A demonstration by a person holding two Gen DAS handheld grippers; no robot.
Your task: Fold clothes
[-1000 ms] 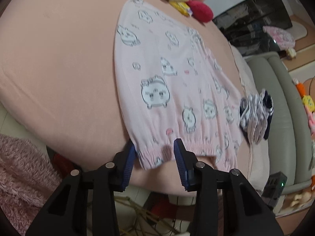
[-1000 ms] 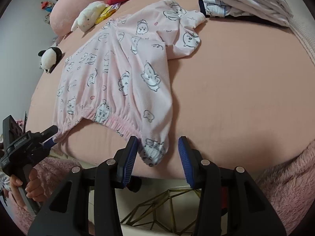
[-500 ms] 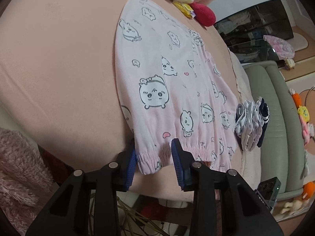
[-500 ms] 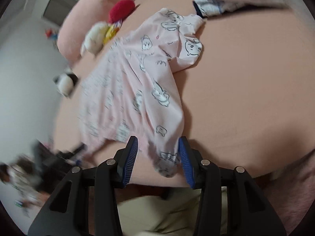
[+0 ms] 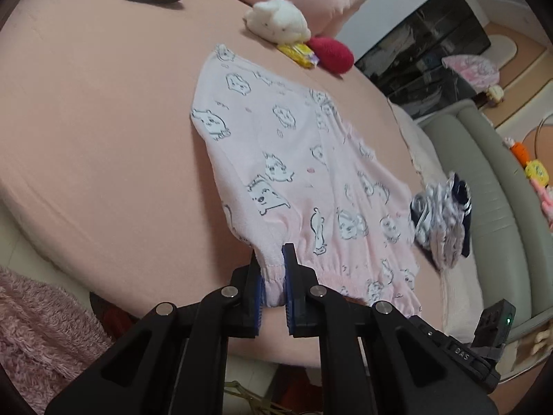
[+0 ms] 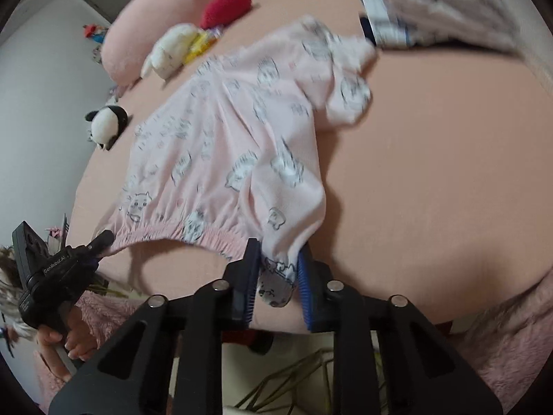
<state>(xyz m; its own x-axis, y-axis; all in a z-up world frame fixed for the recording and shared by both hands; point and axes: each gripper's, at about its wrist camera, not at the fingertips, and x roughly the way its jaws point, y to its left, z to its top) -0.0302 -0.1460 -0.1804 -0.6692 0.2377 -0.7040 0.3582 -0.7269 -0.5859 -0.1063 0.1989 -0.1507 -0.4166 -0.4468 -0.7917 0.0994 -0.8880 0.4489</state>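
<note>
Bed [image 5: 86, 131] bears pyjamas [image 5: 293, 159] (gripper-held).

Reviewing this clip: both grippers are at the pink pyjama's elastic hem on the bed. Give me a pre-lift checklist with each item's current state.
1. Left gripper shut on hem corner: ok; its jaws have just been closing, cloth between the pads.
2. Right gripper shut on the other corner: ok; jaws also just closed, cloth bunched between them.
3. Hem between the grips: slack, sagging; not ok for a clean fold.
4. Pyjama flat: not ok; far end is rumpled in the right view.
5. Fold path: plush toys beyond the pyjama, striped clothes beside it; ok.
6. Both layers caught: cannot tell.
</note>
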